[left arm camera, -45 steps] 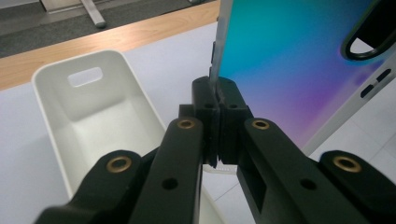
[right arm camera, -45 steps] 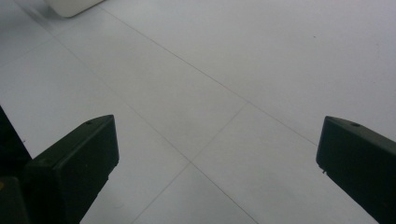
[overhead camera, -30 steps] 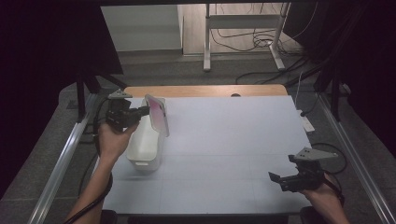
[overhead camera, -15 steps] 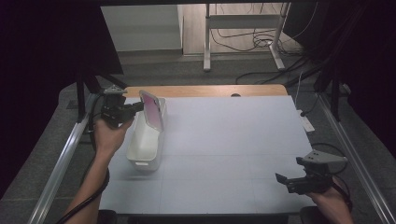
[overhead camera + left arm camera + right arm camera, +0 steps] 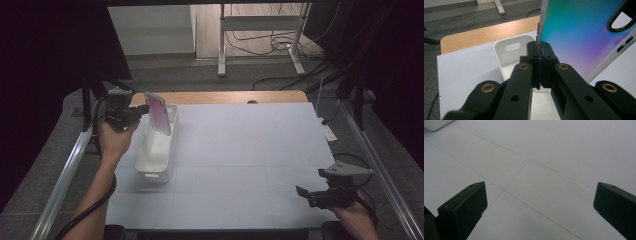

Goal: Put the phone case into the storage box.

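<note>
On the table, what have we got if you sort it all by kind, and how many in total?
Phone-like slab with a pink and blue face, pinched on its edge by the left tongs: 1
White bin with handle slots: 1
Hand-held tongs, left plus the open right tongs: 2
Total: 4

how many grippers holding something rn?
1. The left gripper is shut on the edge of the phone, held above the white bin at the table's left. The right gripper, near the right front corner, is open with nothing between its jaws.
</note>
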`<state>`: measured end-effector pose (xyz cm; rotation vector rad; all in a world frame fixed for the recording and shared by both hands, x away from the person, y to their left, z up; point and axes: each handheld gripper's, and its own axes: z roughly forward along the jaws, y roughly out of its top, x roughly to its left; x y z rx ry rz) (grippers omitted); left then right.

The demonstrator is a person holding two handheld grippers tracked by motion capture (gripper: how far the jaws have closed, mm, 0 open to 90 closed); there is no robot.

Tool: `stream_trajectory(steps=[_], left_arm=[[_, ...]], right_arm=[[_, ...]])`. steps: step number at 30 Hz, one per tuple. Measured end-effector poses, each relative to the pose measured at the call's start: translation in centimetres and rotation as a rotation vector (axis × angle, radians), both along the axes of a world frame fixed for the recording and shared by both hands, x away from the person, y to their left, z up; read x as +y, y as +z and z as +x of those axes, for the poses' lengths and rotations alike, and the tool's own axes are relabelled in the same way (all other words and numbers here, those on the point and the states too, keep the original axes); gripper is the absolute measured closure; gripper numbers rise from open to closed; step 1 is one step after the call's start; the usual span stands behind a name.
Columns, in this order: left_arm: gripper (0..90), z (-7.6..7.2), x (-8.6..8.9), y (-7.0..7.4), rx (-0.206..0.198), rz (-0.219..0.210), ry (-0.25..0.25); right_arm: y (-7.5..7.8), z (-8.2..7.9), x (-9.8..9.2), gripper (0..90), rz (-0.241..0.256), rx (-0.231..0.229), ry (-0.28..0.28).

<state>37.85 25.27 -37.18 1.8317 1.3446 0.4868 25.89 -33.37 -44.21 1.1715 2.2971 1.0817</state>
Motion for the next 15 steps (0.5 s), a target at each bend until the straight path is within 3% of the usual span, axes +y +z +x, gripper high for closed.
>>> stream_trajectory(steps=[15], left_arm=[[88.0,1.8,0.7,-0.5,0.006,-0.005,0.06]], right_arm=[[-0.1,0.1,0.1,0.0,-0.011,0.008,0.002]])
